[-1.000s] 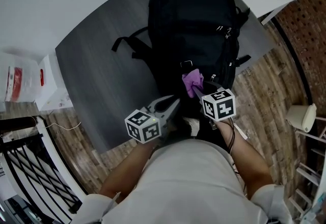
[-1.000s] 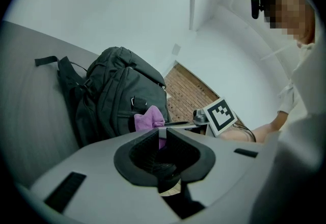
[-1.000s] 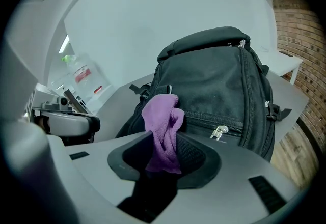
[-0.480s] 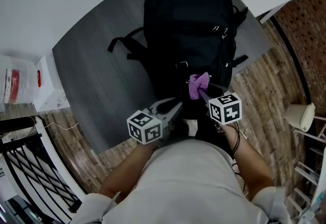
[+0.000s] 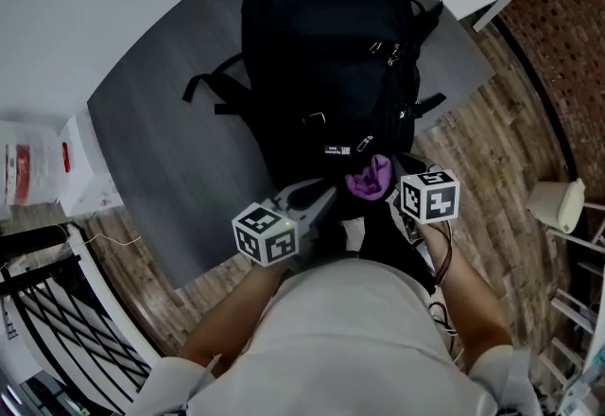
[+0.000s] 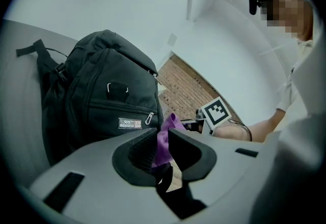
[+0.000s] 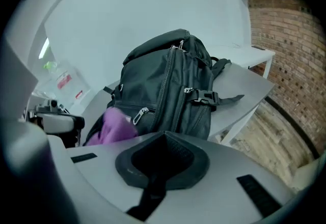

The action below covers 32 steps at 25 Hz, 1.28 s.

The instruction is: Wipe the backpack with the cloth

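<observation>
Head view showed the purple cloth (image 5: 369,180) bunched at the lower end of the black backpack (image 5: 326,74), right at the near edge of the desk (image 5: 170,130). It looked small, limp and light, likely to fold or slide out of a shallow pinch. It seemed best taken at a thick gathered fold, with a loose flap left free to drag over the fabric. The left tongs (image 6: 162,133) had just been opening a little, yet the cloth filled the narrow gap between them and the pads seemed to press on it, so I judged them clamped on the cloth. The right tongs (image 7: 164,135) were closed together on nothing, with the cloth off to the left in the right gripper view. The backpack lay along the right-hand side of the desk, top toward the far edge. It seemed soft-sided, bulky and moderately heavy, with zip pulls, buckles and loose straps that could snag the cloth. It might creep on the smooth desk under a firm wipe, so a strap or the top handle looked like the place to steady it.
</observation>
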{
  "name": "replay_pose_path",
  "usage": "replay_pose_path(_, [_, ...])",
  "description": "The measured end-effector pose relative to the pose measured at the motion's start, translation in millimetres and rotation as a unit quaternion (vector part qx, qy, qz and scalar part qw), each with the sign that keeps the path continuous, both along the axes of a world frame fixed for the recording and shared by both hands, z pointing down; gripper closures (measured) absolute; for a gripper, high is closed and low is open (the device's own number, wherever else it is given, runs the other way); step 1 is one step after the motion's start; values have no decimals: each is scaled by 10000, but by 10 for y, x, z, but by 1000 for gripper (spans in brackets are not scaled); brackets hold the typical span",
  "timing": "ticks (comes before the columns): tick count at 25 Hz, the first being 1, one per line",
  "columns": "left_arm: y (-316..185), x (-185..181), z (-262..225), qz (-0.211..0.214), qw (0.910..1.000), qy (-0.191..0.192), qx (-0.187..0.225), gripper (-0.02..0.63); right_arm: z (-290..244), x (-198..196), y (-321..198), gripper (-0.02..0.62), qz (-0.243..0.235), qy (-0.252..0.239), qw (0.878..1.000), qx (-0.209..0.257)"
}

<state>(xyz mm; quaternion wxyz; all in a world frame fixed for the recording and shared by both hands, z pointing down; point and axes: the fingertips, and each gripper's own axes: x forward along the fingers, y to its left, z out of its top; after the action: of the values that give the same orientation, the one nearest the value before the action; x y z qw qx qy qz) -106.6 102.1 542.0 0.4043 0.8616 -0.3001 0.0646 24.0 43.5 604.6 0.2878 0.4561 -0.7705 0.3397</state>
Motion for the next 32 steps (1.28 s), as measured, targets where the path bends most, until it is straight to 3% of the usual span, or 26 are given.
replay_pose_path(7, [-48, 160, 67, -206, 9996, -119, -160, 557, 13, -82, -45, 588, 11, -72, 9998, 163])
replay_pose_path(11, [-61, 82, 47, -376, 9991, -131, -158, 557, -185, -75, -31, 586, -712, -208, 9955, 593])
replay_pose_path(13, [-73, 18, 47, -456, 9987, -142, -158, 557, -333, -107, 58, 510, -1368, -112, 9866, 881])
replay_pose_path(16, [-75, -66, 54, -544, 9983, -132, -162, 557, -514, -307, 396, 376, -2637, 92, 9569, 1211])
replay_pose_path(19, [-71, -114, 65, -572, 9982, -113, -163, 557, -536, -597, 822, 312, -3833, 374, 9107, 1492])
replay_pose_path(21, [-69, -123, 71, -548, 9983, -119, -161, 557, -418, -781, 1009, 299, -4352, 609, 8835, 1621])
replay_pose_path(23, [-77, -112, 63, -503, 9986, -119, -141, 557, -269, -921, 1037, 298, -4512, 793, 8731, 1669])
replay_pose_path(26, [-92, -106, 21, -447, 9989, -102, -72, 557, -166, -993, 854, 314, -4228, 948, 8876, 1565])
replay_pose_path(27, [-95, -120, 8, -449, 9989, -92, -52, 557, -178, -987, 790, 447, -4084, 916, 8959, 1489])
replay_pose_path(28, [-100, -140, -6, -469, 9989, -68, -31, 557, -213, -976, 737, 491, -3927, 794, 9056, 1390])
replay_pose_path(32, [-157, -276, -113, -743, 9967, 306, 122, 551, -488, -890, 518, 503, -2950, -407, 9496, 974])
